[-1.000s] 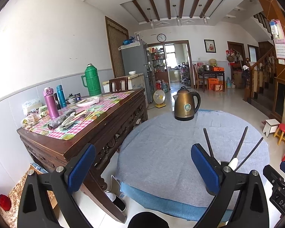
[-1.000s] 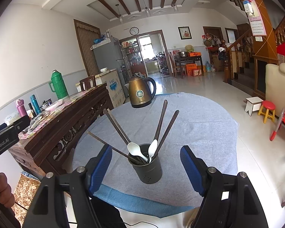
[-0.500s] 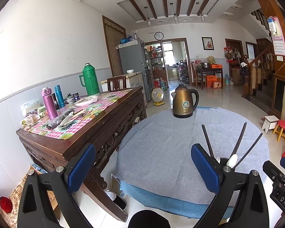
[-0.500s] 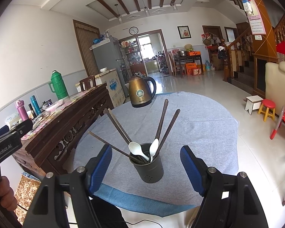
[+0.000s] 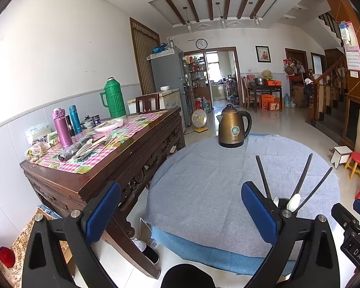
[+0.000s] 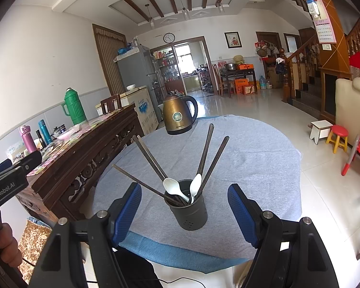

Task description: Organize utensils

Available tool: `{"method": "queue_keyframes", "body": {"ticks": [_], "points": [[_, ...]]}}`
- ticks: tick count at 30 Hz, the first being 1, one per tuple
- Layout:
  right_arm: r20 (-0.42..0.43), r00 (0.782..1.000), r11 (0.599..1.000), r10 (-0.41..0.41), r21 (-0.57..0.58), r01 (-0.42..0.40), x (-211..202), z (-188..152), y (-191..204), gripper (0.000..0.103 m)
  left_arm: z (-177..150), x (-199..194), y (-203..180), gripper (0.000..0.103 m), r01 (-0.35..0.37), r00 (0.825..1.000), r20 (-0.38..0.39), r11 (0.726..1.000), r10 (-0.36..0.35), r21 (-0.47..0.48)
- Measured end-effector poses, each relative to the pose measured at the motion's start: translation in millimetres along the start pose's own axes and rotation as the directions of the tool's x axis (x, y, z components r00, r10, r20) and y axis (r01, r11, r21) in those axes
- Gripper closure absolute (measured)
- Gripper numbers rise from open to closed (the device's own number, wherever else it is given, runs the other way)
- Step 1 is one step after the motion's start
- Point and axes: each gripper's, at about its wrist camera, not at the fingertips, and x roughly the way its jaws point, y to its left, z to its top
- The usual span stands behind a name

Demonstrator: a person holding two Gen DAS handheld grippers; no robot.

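Observation:
A dark grey utensil holder [image 6: 192,216] stands near the front edge of the round table with the grey cloth [image 6: 252,163]. Several dark chopsticks [image 6: 151,156] and two white spoons [image 6: 172,187] stick out of it. My right gripper [image 6: 186,211] is open just in front of the holder, its blue pads wide of it on both sides and not touching. My left gripper [image 5: 180,204] is open and empty over the table's left front edge. In the left wrist view its right finger hides most of the holder; chopsticks [image 5: 304,175] and a spoon [image 5: 294,201] show above it.
A bronze kettle [image 6: 177,117] sits at the table's far side. To the left, a carved wooden side table [image 5: 122,158] carries a green thermos [image 5: 114,98], flasks and loose cutlery [image 5: 84,146] on a checked cloth. Small stools [image 6: 338,136] stand on the floor at right.

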Motion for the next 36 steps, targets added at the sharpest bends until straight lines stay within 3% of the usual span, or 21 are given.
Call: {"method": "queue_keyframes", "body": {"ticks": [36], "points": [[0.005, 1.0, 1.0, 0.005, -0.009, -0.005, 7.4, -1.9, 6.8, 0.025, -1.7, 1.7, 1.1, 0.003, 0.008, 1.0, -0.014, 1.0, -0.008, -0.007]]}}
